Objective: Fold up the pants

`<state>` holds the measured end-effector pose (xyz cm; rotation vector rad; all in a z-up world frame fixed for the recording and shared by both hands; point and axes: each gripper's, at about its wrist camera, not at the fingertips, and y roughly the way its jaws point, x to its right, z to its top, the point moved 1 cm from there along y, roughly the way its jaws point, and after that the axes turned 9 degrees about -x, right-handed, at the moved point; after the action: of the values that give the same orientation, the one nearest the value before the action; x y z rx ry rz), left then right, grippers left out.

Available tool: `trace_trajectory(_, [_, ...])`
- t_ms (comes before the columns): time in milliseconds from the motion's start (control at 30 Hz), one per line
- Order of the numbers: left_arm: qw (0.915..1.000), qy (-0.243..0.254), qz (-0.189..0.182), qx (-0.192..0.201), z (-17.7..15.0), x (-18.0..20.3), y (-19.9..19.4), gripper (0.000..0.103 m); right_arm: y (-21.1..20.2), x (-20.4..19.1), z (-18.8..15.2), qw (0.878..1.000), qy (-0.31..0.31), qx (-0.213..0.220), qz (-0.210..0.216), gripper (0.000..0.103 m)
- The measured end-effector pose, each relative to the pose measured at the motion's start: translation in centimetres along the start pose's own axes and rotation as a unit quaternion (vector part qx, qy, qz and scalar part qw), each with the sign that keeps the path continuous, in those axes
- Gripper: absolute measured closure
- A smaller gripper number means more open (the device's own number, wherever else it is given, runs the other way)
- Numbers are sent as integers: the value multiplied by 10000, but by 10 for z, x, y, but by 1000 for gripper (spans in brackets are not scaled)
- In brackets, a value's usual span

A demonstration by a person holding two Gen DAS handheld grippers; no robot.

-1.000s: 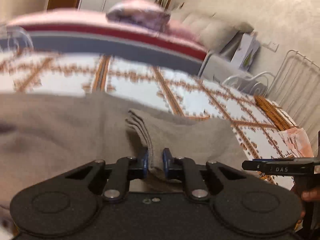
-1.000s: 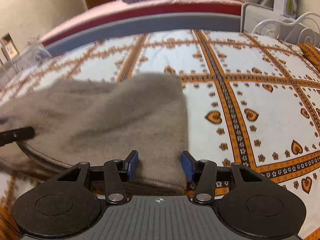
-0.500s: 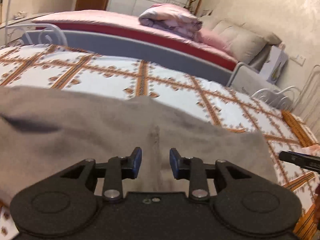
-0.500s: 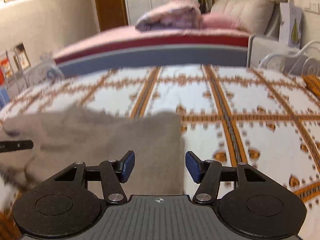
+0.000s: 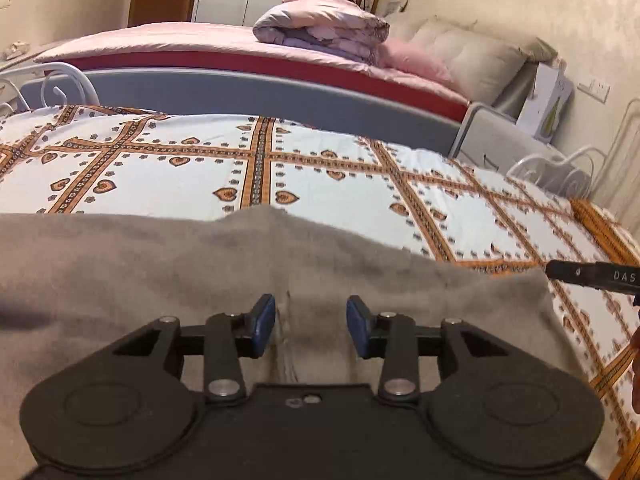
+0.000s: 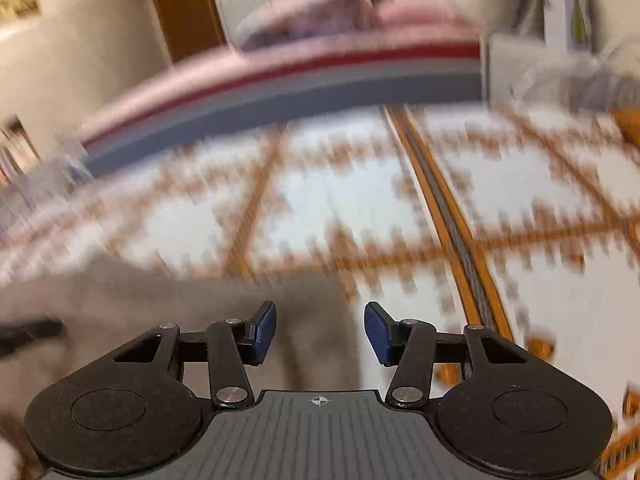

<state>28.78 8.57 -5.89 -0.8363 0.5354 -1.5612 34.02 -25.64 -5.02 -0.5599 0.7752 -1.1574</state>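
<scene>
Your left gripper (image 5: pixel 311 322) points down at the pants (image 5: pixel 168 280), which lie on the patterned bedsheet (image 5: pixel 160 176) of the near bed. In the left wrist view the grey cloth fills the band from 9 o'clock through the centre to about 3 o'clock, with its far edge running across the middle of the view. A seam of the pants runs between the blue pads (image 5: pixel 264 322). The jaws are opening; the pads stand apart from the cloth on both sides, so nothing is grasped.

Your right gripper (image 6: pixel 320 330) shows in its own view with heavy blur. The jaws are closing but stand apart. The right edge of the pants (image 6: pixel 224 312) lies under the gap between the pads; the cloth spreads from there toward 9 o'clock, and bare bedsheet (image 6: pixel 520 320) lies toward 3 o'clock. The pads do not press on the cloth.

In the left wrist view, a black finger of the right gripper (image 5: pixel 592 276) enters at 3 o'clock, just beyond the right end of the pants. In the right wrist view, a dark bar at 9 o'clock is too blurred to identify.

A second bed (image 5: pixel 240 56) stands beyond the sheet at 12 o'clock, carrying a folded quilt (image 5: pixel 324 24) and pillows (image 5: pixel 468 56).
</scene>
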Motion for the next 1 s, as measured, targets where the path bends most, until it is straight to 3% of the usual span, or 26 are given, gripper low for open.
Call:
trace_trajectory(100, [9992,54,241,-298,-1,-2,17,68,4,-9,9,9995,-188,0,-243,52])
trace_trajectory(167, [9994,17,213,-288,-5,-7,24,57,34,-6,3,9947,-402,-550,-774,51])
trace_trajectory(200, [9995,-62,183,-262,-4,-9,23,57,43,1,0,9938,-356,-686,-796,48])
trace_trajectory(233, [9996,-181,107,-214,-2,-11,19,59,46,10,-1,9949,-157,-687,-723,37])
trace_trajectory(300, [9997,-170,147,-48,2,-11,12,59,35,17,6,9966,155,-578,-562,38])
trace_trajectory(333, [9997,-93,220,-46,2,-11,13,58,22,16,12,9984,185,-270,-454,39])
trace_trajectory(400, [9993,-83,219,-284,-3,-14,24,50,12,15,18,9985,51,45,-537,38])
trace_trajectory(433, [9995,-100,160,-242,-5,-16,25,49,21,18,17,9979,13,-52,-653,38])
trace_trajectory(467, [9996,-124,147,-227,-4,-17,22,49,39,24,11,9951,27,-509,-843,38])
trace_trajectory(500, [9995,-203,103,-198,-1,-18,16,50,45,34,4,9958,209,-605,-649,38])
trace_trajectory(533, [9996,-266,73,-112,0,-19,9,47,36,40,2,9970,416,-431,-488,35])
trace_trajectory(633, [9995,-247,82,194,-4,-25,-21,23,9,46,12,9957,704,-233,-547,33])
trace_trajectory(700, [9990,-110,203,370,-11,-28,-44,13,-19,45,12,9970,698,40,-346,24])
trace_trajectory(767, [9983,-28,303,493,-22,-38,-70,12,-38,39,10,9987,447,123,-217,11])
trace_trajectory(833, [9976,-167,332,581,-31,-54,-91,16,-55,31,0,9996,248,162,-27,10])
trace_trajectory(900, [9969,-337,335,632,-48,-78,-114,29,-69,14,-17,9996,-168,90,204,10])
trace_trajectory(1000, [9930,-808,687,513,-70,-121,-139,36,-82,-9,-36,9981,-599,40,145,10])
